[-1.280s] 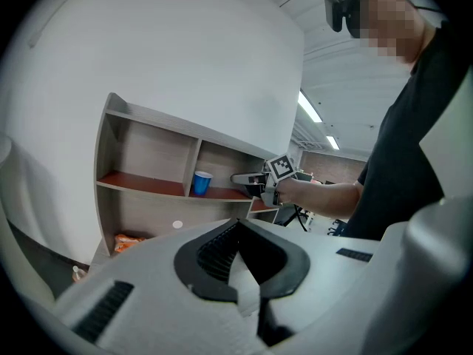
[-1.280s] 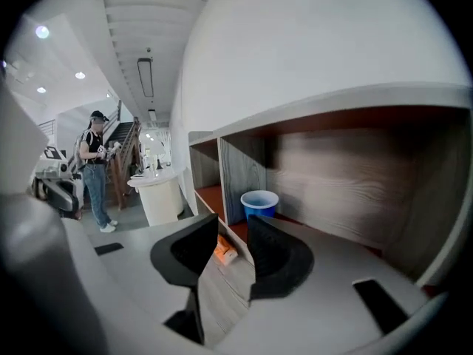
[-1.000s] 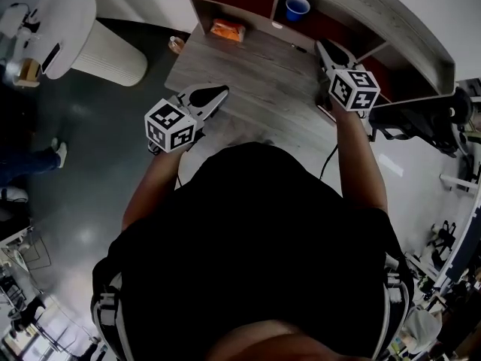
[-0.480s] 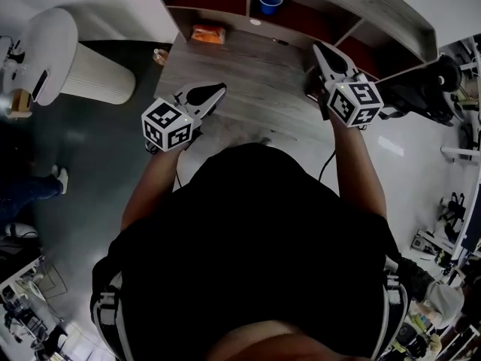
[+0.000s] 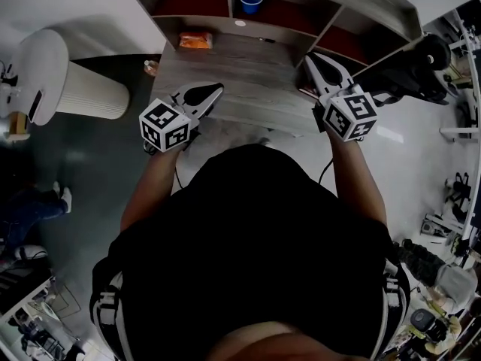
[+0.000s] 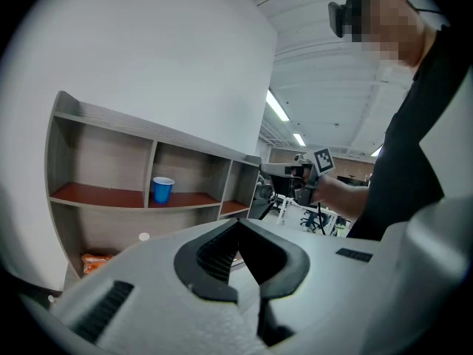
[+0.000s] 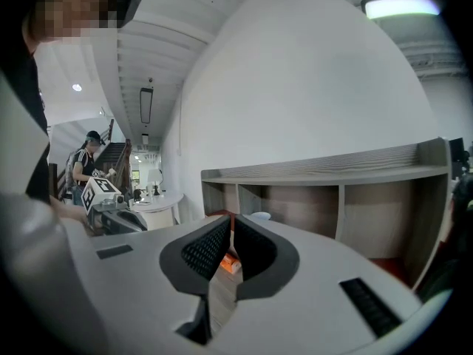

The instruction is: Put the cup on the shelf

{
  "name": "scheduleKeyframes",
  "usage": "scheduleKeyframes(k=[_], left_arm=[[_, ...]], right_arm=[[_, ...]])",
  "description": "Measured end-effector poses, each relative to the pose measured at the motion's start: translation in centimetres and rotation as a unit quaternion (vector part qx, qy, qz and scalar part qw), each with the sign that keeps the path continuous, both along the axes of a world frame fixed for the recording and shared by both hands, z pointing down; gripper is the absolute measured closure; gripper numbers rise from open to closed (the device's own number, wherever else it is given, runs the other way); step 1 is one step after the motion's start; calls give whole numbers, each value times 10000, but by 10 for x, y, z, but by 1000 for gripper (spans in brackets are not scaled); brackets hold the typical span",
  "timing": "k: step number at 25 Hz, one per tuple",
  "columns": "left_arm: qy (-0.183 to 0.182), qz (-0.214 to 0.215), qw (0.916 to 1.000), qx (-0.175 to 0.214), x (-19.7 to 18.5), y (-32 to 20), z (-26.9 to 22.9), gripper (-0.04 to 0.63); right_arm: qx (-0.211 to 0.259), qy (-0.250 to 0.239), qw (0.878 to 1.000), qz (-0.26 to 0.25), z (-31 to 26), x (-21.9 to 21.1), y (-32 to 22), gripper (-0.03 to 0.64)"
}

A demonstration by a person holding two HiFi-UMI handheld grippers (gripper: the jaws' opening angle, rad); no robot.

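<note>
The blue cup (image 5: 251,0) stands upright in the middle compartment of the wooden shelf (image 5: 331,6) at the back of the table (image 5: 248,81); the left gripper view shows the cup (image 6: 162,189) there too. Neither gripper touches it. My left gripper (image 5: 214,90) hovers over the table's near left part, jaws shut and empty. My right gripper (image 5: 310,59) is over the table's right side, in front of the shelf's right compartment. It is shut on nothing, its tips (image 7: 231,220) pointing at the shelf.
An orange packet (image 5: 195,41) lies at the table's back left, with a small white disc (image 5: 240,22) near the shelf's foot. A white ribbed cylinder (image 5: 83,89) stands on the floor to the left. Black equipment (image 5: 421,59) stands beyond the table's right end.
The right gripper has drawn back from the shelf towards the person and closed fully. The cup stays on the shelf. The left gripper has barely moved.
</note>
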State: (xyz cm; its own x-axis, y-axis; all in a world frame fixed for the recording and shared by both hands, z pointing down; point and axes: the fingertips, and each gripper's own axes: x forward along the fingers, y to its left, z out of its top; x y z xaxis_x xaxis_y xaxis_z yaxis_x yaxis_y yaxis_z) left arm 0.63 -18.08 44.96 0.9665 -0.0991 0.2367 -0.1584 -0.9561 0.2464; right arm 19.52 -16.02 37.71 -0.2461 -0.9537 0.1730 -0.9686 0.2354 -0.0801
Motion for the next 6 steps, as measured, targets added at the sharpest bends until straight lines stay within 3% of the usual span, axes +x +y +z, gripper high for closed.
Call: scheduleKeyframes(k=[6], left_arm=[[3, 125, 9999, 24, 6, 6, -1, 578]], right_arm=[[-76, 7, 10000, 60, 8, -1, 18, 594]])
